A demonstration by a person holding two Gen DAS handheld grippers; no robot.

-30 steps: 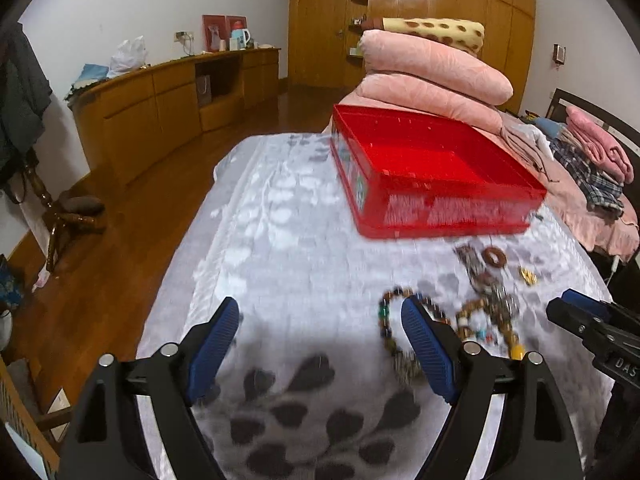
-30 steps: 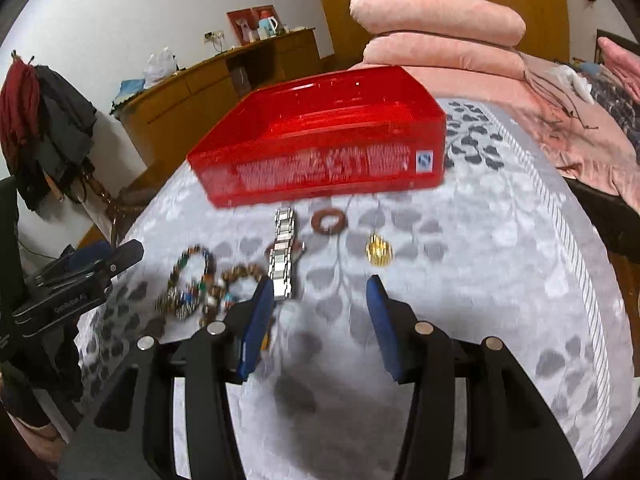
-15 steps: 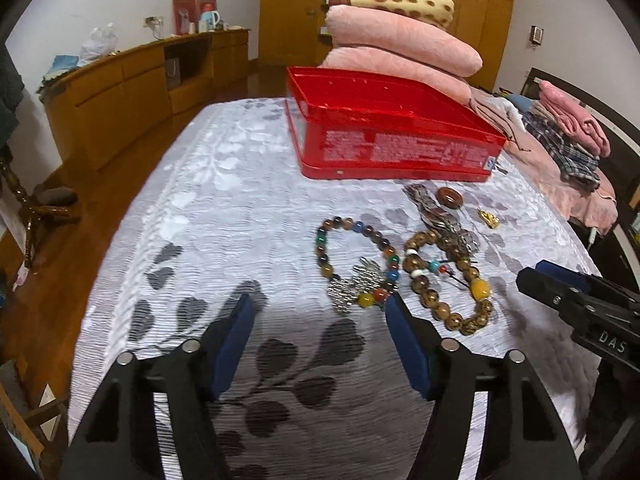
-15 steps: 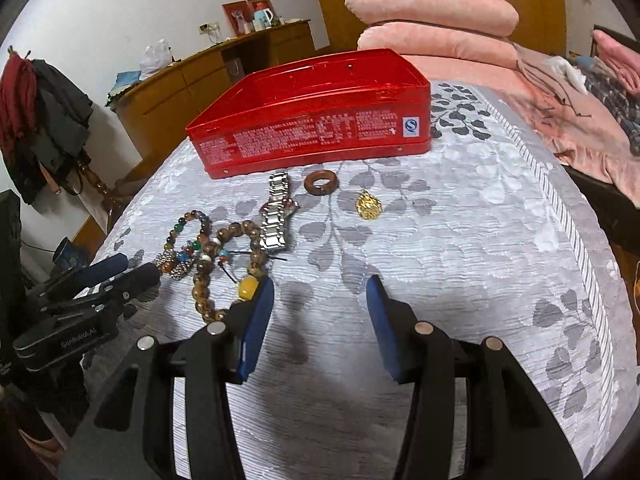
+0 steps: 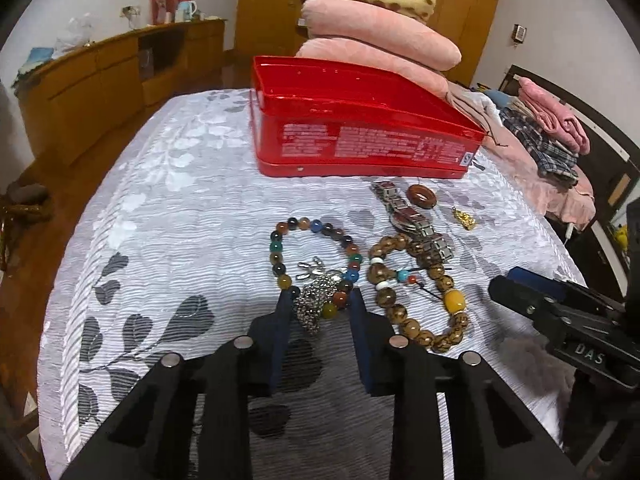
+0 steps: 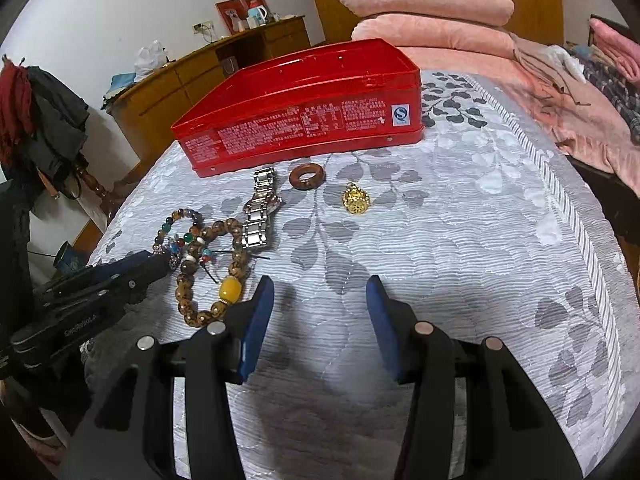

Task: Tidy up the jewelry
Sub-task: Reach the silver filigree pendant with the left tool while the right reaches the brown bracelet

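A red tin box (image 5: 360, 132) stands open on the grey leaf-patterned cloth, also in the right wrist view (image 6: 304, 120). In front of it lie a multicoloured bead bracelet (image 5: 316, 256) with a silver charm (image 5: 316, 304), a brown wooden bead bracelet (image 5: 416, 292), a metal watch (image 5: 412, 220), a brown ring (image 5: 421, 196) and a gold pendant (image 5: 464, 218). My left gripper (image 5: 318, 300) has narrowed around the silver charm and the bracelet's near beads, its pads beside them. My right gripper (image 6: 320, 292) is open and empty over bare cloth, near the wooden bracelet (image 6: 216, 272) and below the pendant (image 6: 355, 200).
Pink folded blankets (image 5: 376, 48) are stacked behind the box. Clothes (image 5: 548, 136) lie on a bed to the right. A wooden sideboard (image 5: 104, 80) runs along the left wall. The table edge drops to a wooden floor (image 5: 36, 208) on the left.
My left gripper moved forward to the multicoloured bracelet and its jaws narrowed around the silver charm. My right gripper pulled back slightly and stays open.
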